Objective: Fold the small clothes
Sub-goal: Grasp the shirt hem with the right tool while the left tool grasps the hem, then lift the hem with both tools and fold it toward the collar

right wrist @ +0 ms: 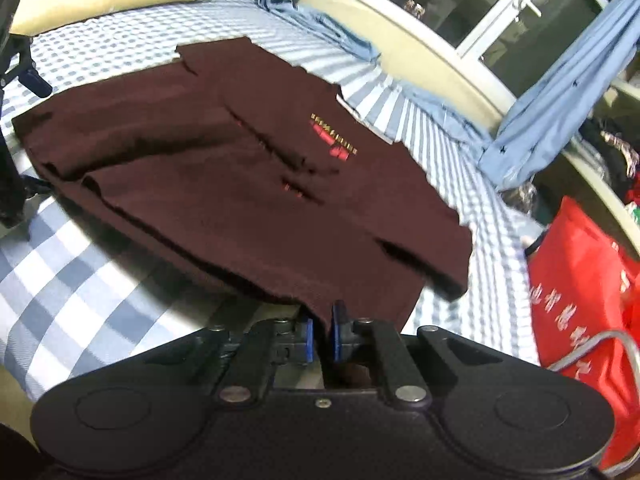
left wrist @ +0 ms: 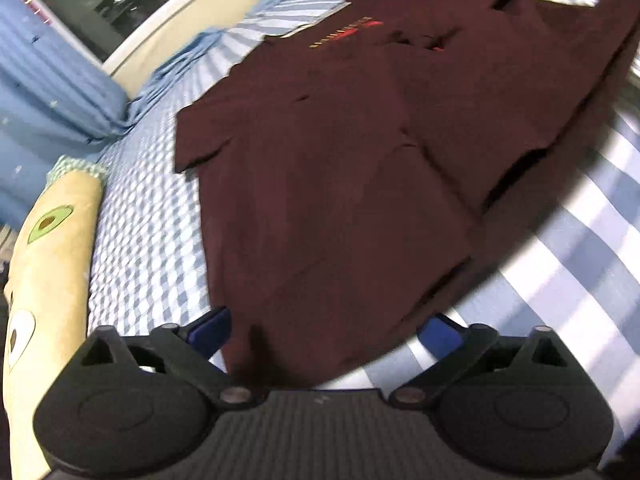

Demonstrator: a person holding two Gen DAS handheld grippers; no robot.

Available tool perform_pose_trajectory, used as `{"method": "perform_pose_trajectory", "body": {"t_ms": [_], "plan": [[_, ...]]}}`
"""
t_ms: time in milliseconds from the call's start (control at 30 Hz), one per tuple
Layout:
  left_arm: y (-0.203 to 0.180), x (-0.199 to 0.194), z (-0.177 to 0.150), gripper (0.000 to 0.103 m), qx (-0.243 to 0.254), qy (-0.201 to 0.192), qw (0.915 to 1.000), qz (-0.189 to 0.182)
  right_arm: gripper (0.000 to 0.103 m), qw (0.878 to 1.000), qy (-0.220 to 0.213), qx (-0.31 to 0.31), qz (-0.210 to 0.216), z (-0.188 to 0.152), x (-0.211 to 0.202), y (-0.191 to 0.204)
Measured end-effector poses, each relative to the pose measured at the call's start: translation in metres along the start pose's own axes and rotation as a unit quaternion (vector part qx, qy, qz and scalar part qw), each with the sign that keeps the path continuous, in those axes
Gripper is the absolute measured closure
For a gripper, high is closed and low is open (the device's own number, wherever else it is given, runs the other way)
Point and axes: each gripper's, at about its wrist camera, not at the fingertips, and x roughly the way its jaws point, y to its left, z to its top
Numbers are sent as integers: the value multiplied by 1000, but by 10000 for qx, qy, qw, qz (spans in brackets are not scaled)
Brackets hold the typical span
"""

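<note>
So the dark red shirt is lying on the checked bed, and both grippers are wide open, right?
Not quite. Only the left gripper is wide open. The right gripper is shut on the hem of the dark red shirt, as the right wrist view shows. The shirt does lie on the checked bed.

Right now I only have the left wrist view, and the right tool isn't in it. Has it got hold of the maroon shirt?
Observer: Yes. The right tool is shut on the near hem of the maroon shirt, with cloth pinched between its blue pads.
Operator: Is that edge off the bed?
Observer: It looks so. The hem hangs above the checked sheet, with a shadow under it.
Operator: Anything beside the shirt on that side?
Observer: A red bag with printed characters sits at the bed's right edge, apart from the shirt.
</note>
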Motion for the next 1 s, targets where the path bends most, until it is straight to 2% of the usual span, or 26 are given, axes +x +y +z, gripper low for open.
{"method": "perform_pose_trajectory", "body": {"t_ms": [133,200,233,300,367,533,600,700,800,1000], "plan": [[13,3,5,31,-156,-57,9998,68,95,9998,-101,-125,-90,3,-4,-6],[16,-4,5,55,11,-333,9994,74,95,9999,-66,-95,-71,0,-4,-6],[16,-9,4,62,122,-449,9989,84,95,10000,-23,-44,-22,-2,-4,-5],[11,-16,5,85,431,-623,9970,160,95,10000,43,11,-12,-7,-6,0],[5,-19,4,94,692,-710,9946,304,95,9999,83,49,-41,-13,-7,6],[0,-27,5,100,689,-876,9926,487,96,9998,176,-4,-97,-19,-7,12],[1,-35,7,101,648,-1067,9906,560,96,9998,145,32,-157,-18,-9,11],[6,-54,10,101,546,-1546,9829,835,97,9994,21,147,-311,-18,-17,6],[9,-65,12,101,458,-1854,9757,1075,97,9984,-158,234,-493,-19,-30,4],[9,-88,9,101,282,-2051,9722,1092,98,9965,-307,393,-674,-23,-50,5]]}}
